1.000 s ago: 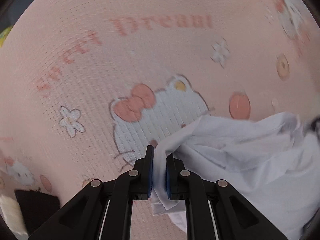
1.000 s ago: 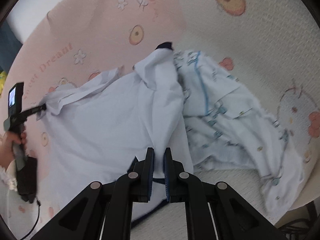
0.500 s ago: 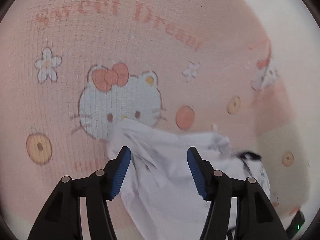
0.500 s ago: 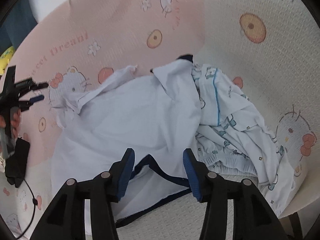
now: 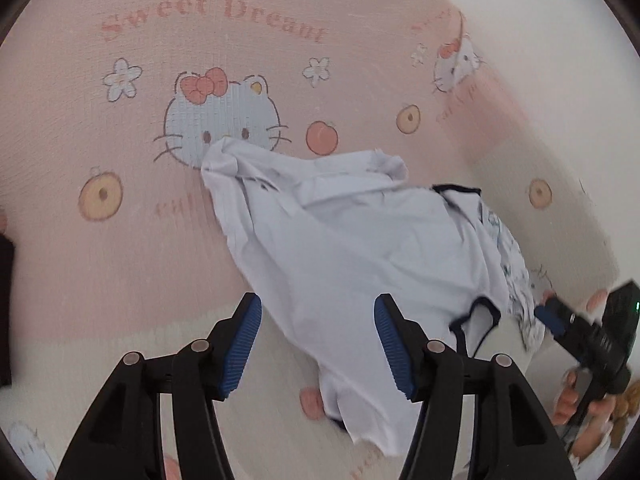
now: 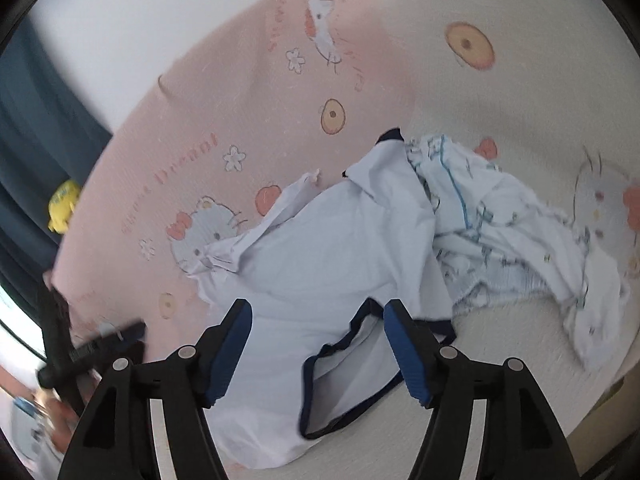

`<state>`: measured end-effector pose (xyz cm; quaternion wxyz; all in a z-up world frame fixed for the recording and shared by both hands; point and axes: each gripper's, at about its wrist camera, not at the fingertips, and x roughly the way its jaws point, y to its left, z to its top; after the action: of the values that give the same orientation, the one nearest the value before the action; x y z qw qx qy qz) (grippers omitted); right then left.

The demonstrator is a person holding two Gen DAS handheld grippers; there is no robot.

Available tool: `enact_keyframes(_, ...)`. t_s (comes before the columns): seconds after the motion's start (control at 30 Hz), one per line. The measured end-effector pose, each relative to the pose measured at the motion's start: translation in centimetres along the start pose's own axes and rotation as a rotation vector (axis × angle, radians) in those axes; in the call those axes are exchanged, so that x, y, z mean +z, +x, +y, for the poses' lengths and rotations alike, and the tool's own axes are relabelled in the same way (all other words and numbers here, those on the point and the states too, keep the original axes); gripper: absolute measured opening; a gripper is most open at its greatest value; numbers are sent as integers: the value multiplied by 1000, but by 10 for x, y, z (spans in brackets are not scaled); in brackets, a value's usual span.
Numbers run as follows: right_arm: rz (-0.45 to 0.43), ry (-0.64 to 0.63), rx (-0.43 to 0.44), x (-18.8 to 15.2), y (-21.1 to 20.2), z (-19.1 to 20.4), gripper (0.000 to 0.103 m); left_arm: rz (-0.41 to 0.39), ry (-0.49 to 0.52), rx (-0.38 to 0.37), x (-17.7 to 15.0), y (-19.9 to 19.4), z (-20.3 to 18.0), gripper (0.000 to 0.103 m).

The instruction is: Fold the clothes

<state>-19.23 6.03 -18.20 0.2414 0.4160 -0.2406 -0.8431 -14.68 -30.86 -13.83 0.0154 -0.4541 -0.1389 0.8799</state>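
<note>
Both tools are off the white shirt [image 6: 340,248] on the bed [image 5: 100,260]: left tool [image 5: 318,344] spread, right tool [image 6: 318,348] opening, neither pinching anything. Looks like spreading is done. Next they'd need a fresh edge to fold.

Soft, even daylight on my bedspread [image 5: 120,240]; no hard shadows or glare. Both fisheye views bend and darken at the rims. Edges smear with motion blur; the centre is slightly soft.

Both tongs [image 5: 318,344] [image 6: 316,348] have black angular arms, silver screws and ribbed blue pads [image 5: 242,346]
</note>
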Motion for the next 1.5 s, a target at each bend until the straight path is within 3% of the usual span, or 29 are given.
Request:
enact_keyframes(0.2, 63, 206, 297, -9, -13, -23, 68, -81, -2, 60, -41, -22, -27, 56)
enact_keyframes(0.53, 134, 294, 231, -42, -22, -56, 68, 38, -116, 14, -100, -1, -38, 56)
enact_keyframes(0.7, 152, 419, 204, -57, -9, -75, 68, 66, -197, -35, -116, 7, -28, 56)
enact_keyframes(0.83, 137, 444, 155, -62, -4, -73, 68, 98, -245, -88, -123, 21, -22, 56)
enact_keyframes(0.97, 223, 488, 176, -74, 26, -66, 68, 123, -320, -152, -124, 38, -16, 56)
enact_keyframes(1.13, 314, 496, 129, -92, 55, -53, 68, 123, -400, -161, -129, 58, -10, 56)
enact_keyframes(1.23, 320, 528, 161, -98, 62, -52, 68, 83, -415, -180, -132, 60, -9, 56)
enact_keyframes(1.33, 316, 551, 176, -100, 68, -54, 68, 64, -396, -192, -132, 61, -12, 64)
enact_keyframes(1.5, 304, 593, 212, -98, 79, -58, 68, 51, -446, -229, -127, 65, -12, 79)
